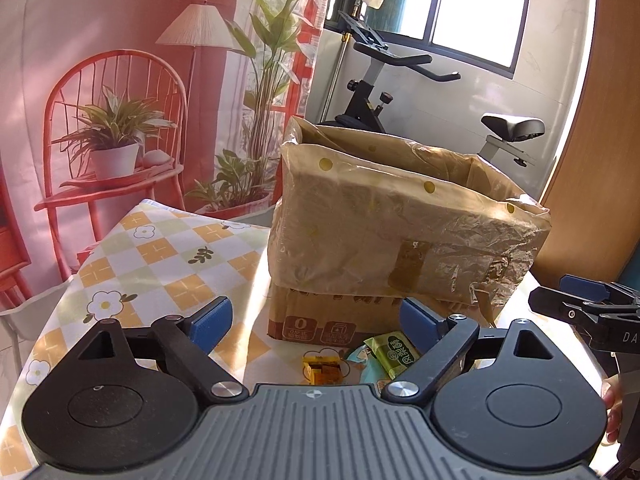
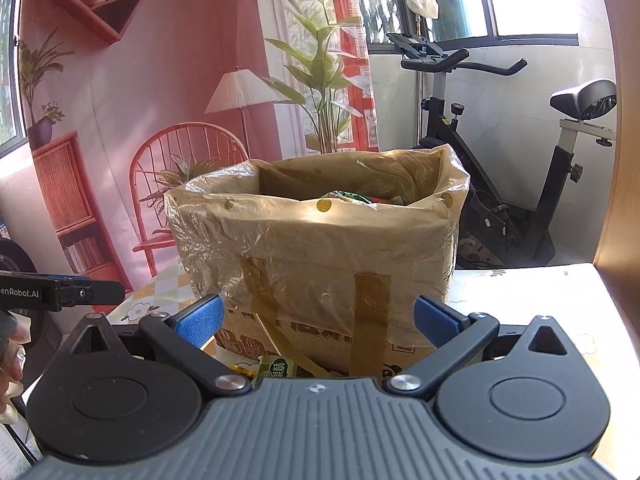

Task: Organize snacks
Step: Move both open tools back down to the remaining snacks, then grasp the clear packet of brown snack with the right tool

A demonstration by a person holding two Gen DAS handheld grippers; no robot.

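Both the left gripper [image 1: 316, 322] and right gripper [image 2: 318, 320] gape empty over light, crinkly snack packets [image 1: 390, 354] by the table's [image 1: 168, 264] lined box [image 1: 400, 232], best pinched mid-wrapper.

- Box [image 1: 320, 320]: brown cardboard with dark red printing.
- Bag [image 1: 400, 232] lining it: translucent tan with yellow dots.
- Cloth [image 1: 160, 256] on the counter: orange, pale green and white checks with white flowers.
- Snack pack [image 1: 394, 354]: green.
- Small snack [image 1: 320, 368]: yellow and brown.
- Gripper pads [image 1: 212, 320]: blue, on black arms.
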